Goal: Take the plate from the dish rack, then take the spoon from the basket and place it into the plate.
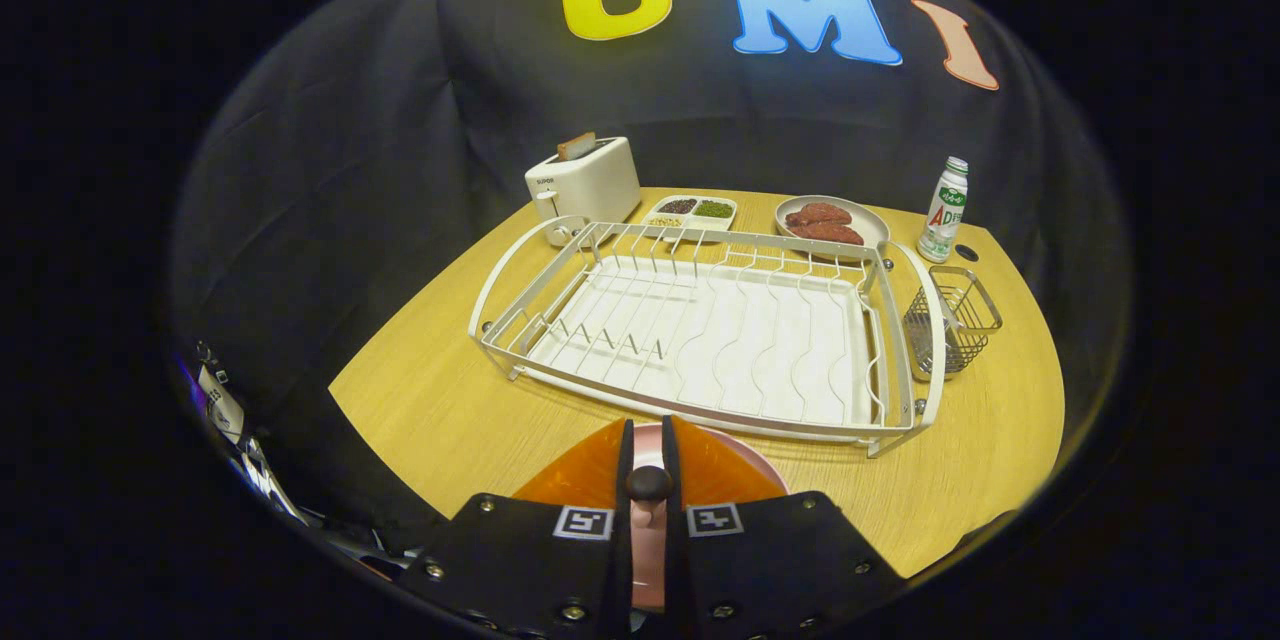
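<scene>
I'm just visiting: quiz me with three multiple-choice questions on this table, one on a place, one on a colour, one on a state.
1. Where does the bottle stand?
A beyond the wire basket
B inside the dish rack
C on the toaster

2. The plate under the tongs is:
A pink
B green
C blue

3. The tongs are:
A wide open
B shut on a spoon
C holding the bottle

Key: 1A, it stands behind the basket; 2A, a pink rim shows past the fingers; 3B, both fingers squeeze the spoon.

We note the dish rack (700, 335) mid-table; basket (950, 320) at its 3 o'clock, toaster (585, 182) at 11, plate (745, 455) at 6.
</scene>
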`<state>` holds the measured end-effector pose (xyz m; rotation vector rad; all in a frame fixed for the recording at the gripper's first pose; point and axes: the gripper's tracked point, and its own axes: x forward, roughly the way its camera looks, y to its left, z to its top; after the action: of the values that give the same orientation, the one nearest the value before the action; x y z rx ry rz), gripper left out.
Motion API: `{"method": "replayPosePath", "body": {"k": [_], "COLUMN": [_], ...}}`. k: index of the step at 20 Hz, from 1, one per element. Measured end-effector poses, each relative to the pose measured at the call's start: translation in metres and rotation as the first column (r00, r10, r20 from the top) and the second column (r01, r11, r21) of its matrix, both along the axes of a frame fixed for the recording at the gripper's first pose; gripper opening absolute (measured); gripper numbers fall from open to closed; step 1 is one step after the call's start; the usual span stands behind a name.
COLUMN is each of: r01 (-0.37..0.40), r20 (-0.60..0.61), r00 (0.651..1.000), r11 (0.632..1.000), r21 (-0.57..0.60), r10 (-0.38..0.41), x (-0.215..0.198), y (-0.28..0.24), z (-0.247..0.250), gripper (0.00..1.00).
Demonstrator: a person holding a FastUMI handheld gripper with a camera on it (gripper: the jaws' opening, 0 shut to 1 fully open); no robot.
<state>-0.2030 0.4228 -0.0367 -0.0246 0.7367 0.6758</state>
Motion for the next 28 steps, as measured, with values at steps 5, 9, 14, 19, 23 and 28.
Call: {"method": "replayPosePath", "body": {"k": [5, 9, 14, 19, 23, 28], "r01": [-0.003, 0.004, 0.005, 0.02, 0.028, 0.056], "r20": [0.029, 0.067, 0.114, 0.144, 0.155, 0.178], "r00": [1.0, 0.998, 0.993, 0.989, 0.987, 0.982], "r11": [1.0, 1.0, 1.0, 0.999, 0.999, 0.997], "r21": [0.0, 0.007, 0.013, 0.03, 0.033, 0.048], "r10": [0.003, -0.004, -0.007, -0.024, -0.032, -0.063], "x": [0.002, 0.006, 0.011, 0.018, 0.022, 0.031], "y": [-0.002, -0.006, -0.011, -0.015, -0.018, -0.026], "z": [0.008, 0.02, 0.033, 0.044, 0.046, 0.054], "gripper": [0.15, 0.16, 0.16, 0.16, 0.16, 0.16]}}
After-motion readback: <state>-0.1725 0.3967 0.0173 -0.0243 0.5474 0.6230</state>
